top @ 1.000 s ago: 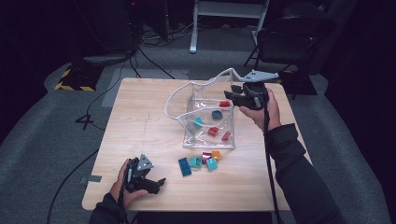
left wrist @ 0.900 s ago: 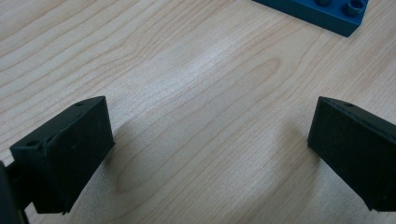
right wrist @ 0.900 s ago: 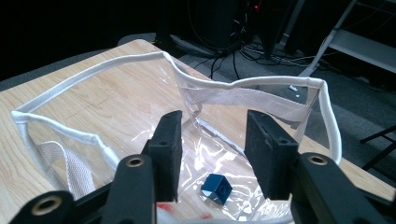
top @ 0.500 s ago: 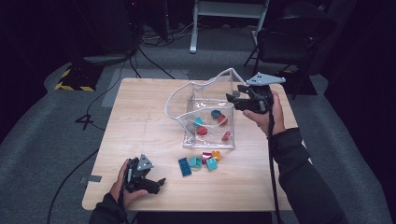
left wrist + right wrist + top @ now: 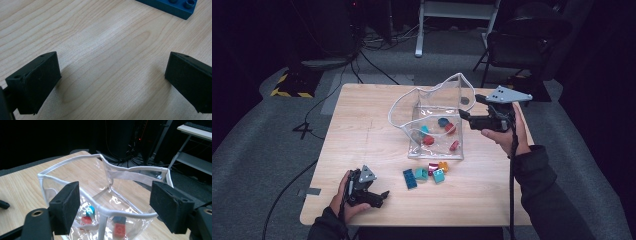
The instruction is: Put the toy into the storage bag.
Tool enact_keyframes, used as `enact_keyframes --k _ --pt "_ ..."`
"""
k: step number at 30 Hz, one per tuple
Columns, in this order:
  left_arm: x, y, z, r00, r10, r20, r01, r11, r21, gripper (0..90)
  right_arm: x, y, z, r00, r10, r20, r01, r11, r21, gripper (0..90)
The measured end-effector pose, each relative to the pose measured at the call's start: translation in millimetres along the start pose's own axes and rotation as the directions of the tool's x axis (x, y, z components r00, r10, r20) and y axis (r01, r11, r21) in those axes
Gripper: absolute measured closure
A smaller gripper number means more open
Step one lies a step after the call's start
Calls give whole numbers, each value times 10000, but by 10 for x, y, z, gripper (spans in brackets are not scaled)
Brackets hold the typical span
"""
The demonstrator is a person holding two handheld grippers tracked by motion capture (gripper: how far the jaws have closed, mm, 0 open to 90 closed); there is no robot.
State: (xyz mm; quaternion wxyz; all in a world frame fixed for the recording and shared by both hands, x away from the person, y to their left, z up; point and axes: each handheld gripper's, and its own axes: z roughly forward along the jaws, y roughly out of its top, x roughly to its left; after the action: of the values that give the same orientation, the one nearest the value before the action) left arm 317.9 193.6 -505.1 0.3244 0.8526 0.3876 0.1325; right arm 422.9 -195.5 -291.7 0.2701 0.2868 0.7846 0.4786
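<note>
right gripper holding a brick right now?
No: in the right gripper view the right gripper has its jaws wide apart with no brick between them, only the clear bag beyond.

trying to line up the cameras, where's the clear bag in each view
High view: clear bag stands mid-table, just left of the right gripper.
Left gripper view: not in it.
Right gripper view: its white rim runs between the open jaws.
Shared landmark: the wooden table.
</note>
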Motion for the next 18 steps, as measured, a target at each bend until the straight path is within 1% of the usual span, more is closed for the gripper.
enact_keyframes --k 2,5,7,11,15,18 --pt "0 0 0 10000 -3 -2 3 10000 -1 2 33 -43 -27 9999 -60 -105 60 10000 -34 225" --pt "0 0 0 10000 1 -4 -1 10000 0 2 81 -103 -62 9997 -232 -98 232 9997 3 224" --pt "0 0 0 10000 -1 -3 1 10000 0 2 102 -146 -89 9994 -280 -193 279 9996 -38 222" --pt "0 0 0 10000 4 -5 -4 10000 -1 3 143 -252 -132 9991 -252 -352 248 9996 -141 222" --pt "0 0 0 10000 3 -4 -3 10000 -1 2 206 -385 -129 9984 -296 -478 294 9996 -43 223" --pt "0 0 0 10000 5 -3 -5 10000 2 2 275 -509 -89 9979 -399 -503 402 9992 53 225"
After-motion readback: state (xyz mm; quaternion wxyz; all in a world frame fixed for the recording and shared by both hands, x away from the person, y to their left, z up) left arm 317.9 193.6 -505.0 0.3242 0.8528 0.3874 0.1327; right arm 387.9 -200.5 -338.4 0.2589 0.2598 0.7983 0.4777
